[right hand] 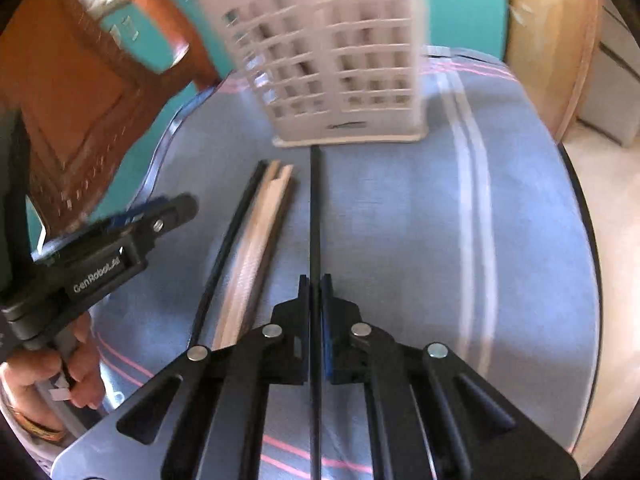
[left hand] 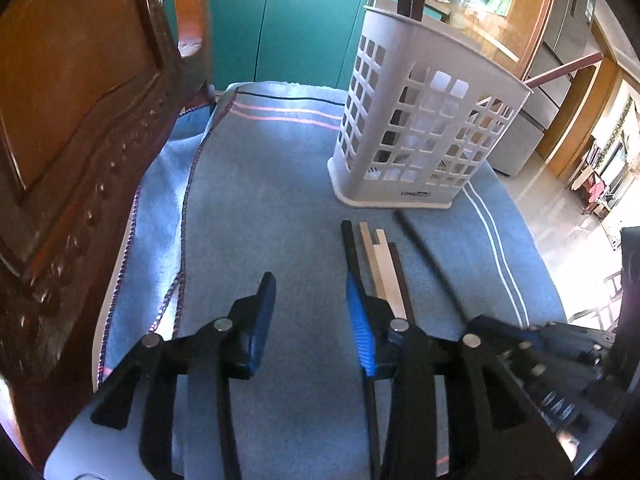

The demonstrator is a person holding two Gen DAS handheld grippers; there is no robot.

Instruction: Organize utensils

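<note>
Right gripper [right hand: 315,280] fingers are clenched on one long black chopstick [right hand: 315,208], gripped mid-shaft and aimed at the white perforated plastic utensil holder [right hand: 340,60] so I can, I judge, lift and tip it in end-first. Left gripper [left hand: 310,300] fingers are released, holding nothing, low over the blue striped cloth [left hand: 260,200] on the table, beside the remaining loose black and pale wooden chopsticks [left hand: 380,264], probably staged for the next pick. Holder stands upright just beyond their tips, with sticks already inside.

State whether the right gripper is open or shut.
Shut: the right gripper has both fingers pressed against the black chopstick lying on the cloth.
</note>
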